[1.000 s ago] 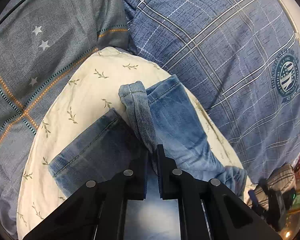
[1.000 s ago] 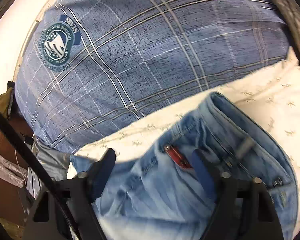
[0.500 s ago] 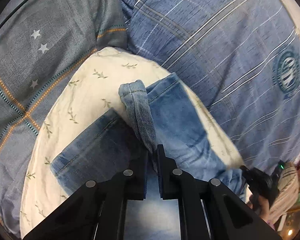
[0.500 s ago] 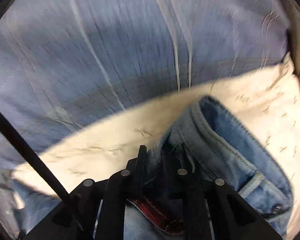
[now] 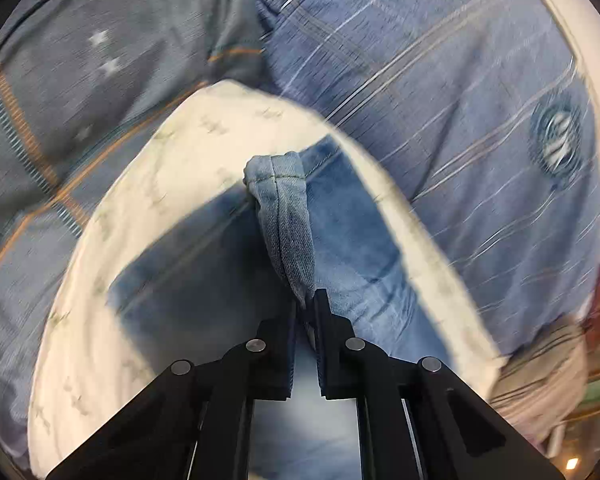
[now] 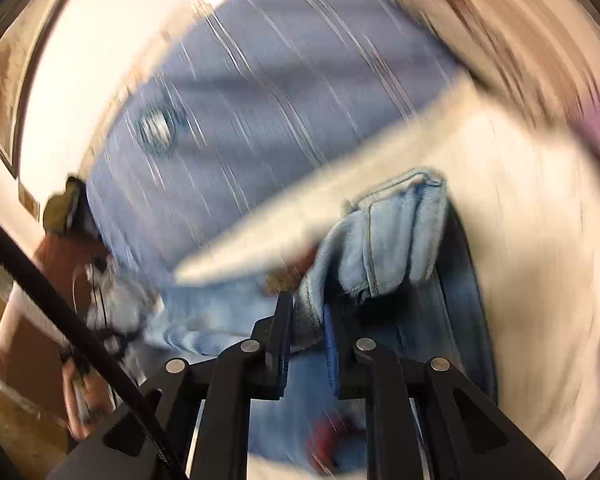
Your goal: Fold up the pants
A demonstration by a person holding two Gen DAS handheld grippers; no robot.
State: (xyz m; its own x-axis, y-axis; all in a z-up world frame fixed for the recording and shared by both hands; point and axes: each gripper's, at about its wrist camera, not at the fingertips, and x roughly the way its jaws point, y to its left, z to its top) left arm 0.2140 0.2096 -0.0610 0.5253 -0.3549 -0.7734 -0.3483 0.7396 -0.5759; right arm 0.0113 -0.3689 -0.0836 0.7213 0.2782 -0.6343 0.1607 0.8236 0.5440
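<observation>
Left gripper clamps jeans hem fold; right gripper clamps waistband. You lift both together, keep tension even, lay fold square on cream sheet.

Cream leaf-print pillow on blue plaid bedding; grey star-patterned bedding beside it.

A blue plaid quilt with a round emblem fills the upper right of the left wrist frame. A grey quilt with stars and orange stripes fills the upper left. A cream leaf-print sheet lies centre-left. The right wrist frame is motion-blurred; a white wall occupies its upper left.
</observation>
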